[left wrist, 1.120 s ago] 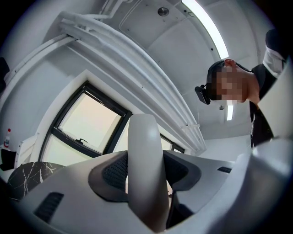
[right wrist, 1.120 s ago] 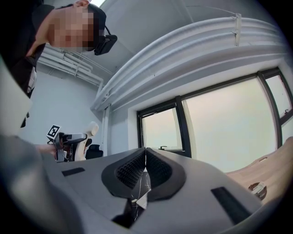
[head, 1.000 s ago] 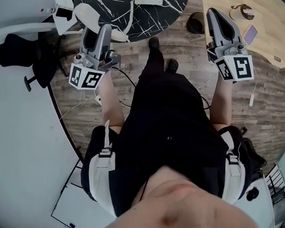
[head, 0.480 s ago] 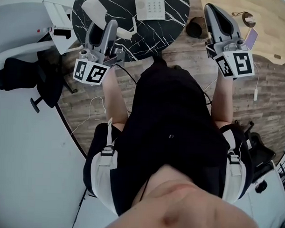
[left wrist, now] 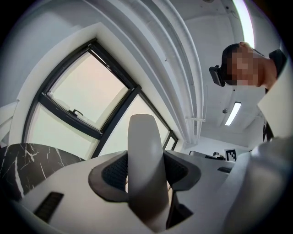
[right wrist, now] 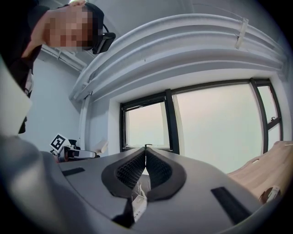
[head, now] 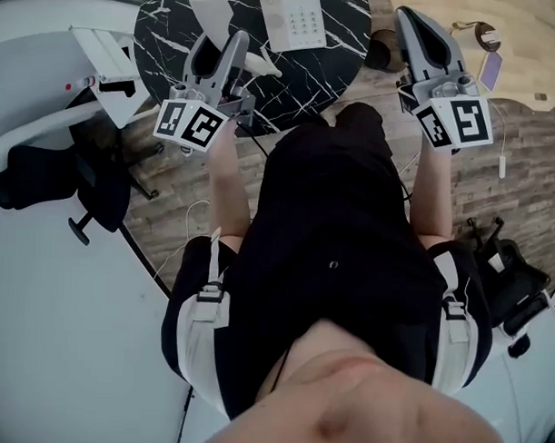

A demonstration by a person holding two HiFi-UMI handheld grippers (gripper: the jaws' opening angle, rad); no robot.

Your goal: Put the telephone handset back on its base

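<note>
The white telephone handset (head: 212, 7) is clamped between the jaws of my left gripper (head: 222, 43), held over the near edge of the round black marble table (head: 171, 26). In the left gripper view the handset (left wrist: 145, 169) stands upright between both ribbed pads, which press on its sides. The white base (head: 294, 19) with its keypad lies on the table just right of the handset. My right gripper (head: 410, 21) hangs right of the table over the wooden floor, its jaws closed together with nothing between them (right wrist: 145, 155).
A light wooden table (head: 529, 52) with a cup (head: 473, 32) stands at the far right. A black round object (head: 379, 52) sits on the floor beside the marble table. A white curved desk and a black chair (head: 43, 176) are on the left.
The marble table and the base have come nearer in the head view. My left gripper has carried the handset right and forward, over the table's edge. The right gripper has barely shifted.
</note>
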